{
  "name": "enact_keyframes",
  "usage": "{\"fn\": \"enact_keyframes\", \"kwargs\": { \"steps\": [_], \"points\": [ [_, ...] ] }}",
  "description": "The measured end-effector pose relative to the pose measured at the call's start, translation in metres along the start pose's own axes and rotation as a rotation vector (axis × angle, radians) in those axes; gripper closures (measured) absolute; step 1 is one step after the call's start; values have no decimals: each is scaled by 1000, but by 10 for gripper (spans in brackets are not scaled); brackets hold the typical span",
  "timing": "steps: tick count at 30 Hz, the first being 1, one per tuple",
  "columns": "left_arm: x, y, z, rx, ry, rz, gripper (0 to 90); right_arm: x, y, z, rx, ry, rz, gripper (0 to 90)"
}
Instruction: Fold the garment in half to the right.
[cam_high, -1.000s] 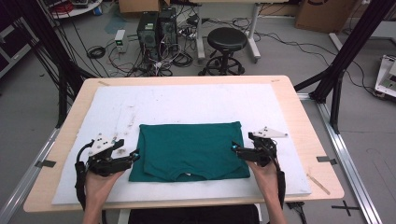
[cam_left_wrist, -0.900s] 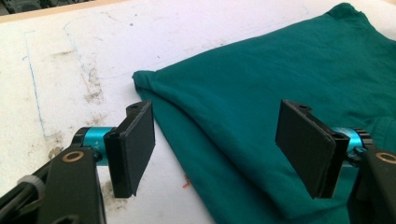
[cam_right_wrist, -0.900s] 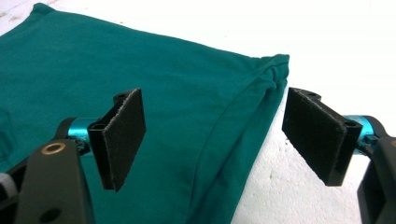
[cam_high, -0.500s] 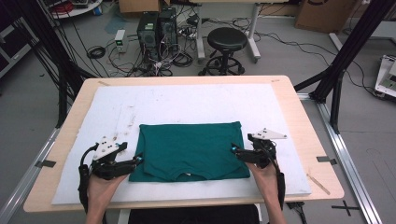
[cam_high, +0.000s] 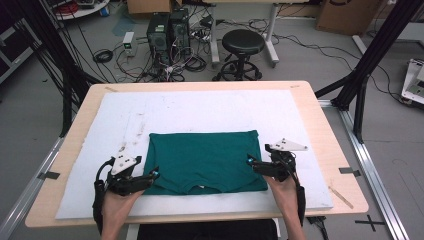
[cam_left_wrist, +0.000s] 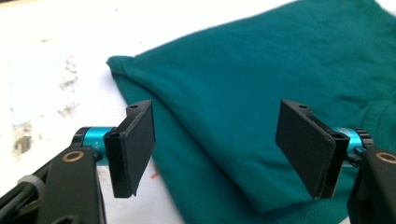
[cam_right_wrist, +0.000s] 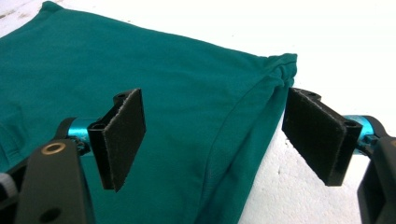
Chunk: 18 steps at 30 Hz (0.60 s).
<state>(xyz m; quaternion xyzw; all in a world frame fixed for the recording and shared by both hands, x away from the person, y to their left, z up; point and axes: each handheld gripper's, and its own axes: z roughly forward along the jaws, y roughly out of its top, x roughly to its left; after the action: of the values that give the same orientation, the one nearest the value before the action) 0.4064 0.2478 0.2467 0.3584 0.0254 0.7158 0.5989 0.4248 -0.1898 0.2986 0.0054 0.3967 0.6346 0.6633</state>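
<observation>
Green shirt (cam_high: 207, 161) lies folded flat on the white mat (cam_high: 200, 112), lower centre of the high view, long axis running left to right across the frame, collar at the lower edge.

Left gripper (cam_high: 150, 176) sits at the shirt's lower left corner; right gripper (cam_high: 251, 163) at the right edge, slightly higher in the frame. Both point inward toward the cloth.

Left gripper view: jaws spread wide, nothing between them; the folded left edge of the shirt (cam_left_wrist: 243, 107) runs diagonally from upper left of the frame down between the jaws. Right gripper view: jaws likewise spread, empty; the right folded edge and its bunched corner (cam_right_wrist: 280, 65) lie just ahead, at upper right of that frame, with the edge passing between the jaws.

Judgement: each gripper is lined up to pinch its own side edge; the shirt lies inward of each one, so the coming move is a short advance and close. Neither hand is clearly nearer.

Surroundings: wooden table (cam_high: 327, 125) rim under the mat, stool (cam_high: 243, 42) and computer boxes (cam_high: 167, 30) on the floor beyond, upper frame. Nothing stands between grippers and cloth.
</observation>
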Motion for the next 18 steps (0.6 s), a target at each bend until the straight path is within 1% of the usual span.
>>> {"fn": "enact_keyframes", "kwargs": {
  "steps": [3,7,11,14,16,18],
  "points": [
    [-3,-3,5,22,1,1,285,1,0,0,-1,1,-2,219],
    [-4,-7,10,52,4,16,284,3,2,0,-1,7,-6,219],
    [-3,-10,11,63,16,12,269,3,2,1,0,11,-9,219],
    [-2,-11,11,58,34,-5,255,4,2,1,3,13,-7,219],
    [-1,-11,11,62,44,-19,248,4,3,2,4,16,-11,219],
    [-1,-11,12,74,52,-22,247,6,4,4,7,20,-12,219]
  ]
}}
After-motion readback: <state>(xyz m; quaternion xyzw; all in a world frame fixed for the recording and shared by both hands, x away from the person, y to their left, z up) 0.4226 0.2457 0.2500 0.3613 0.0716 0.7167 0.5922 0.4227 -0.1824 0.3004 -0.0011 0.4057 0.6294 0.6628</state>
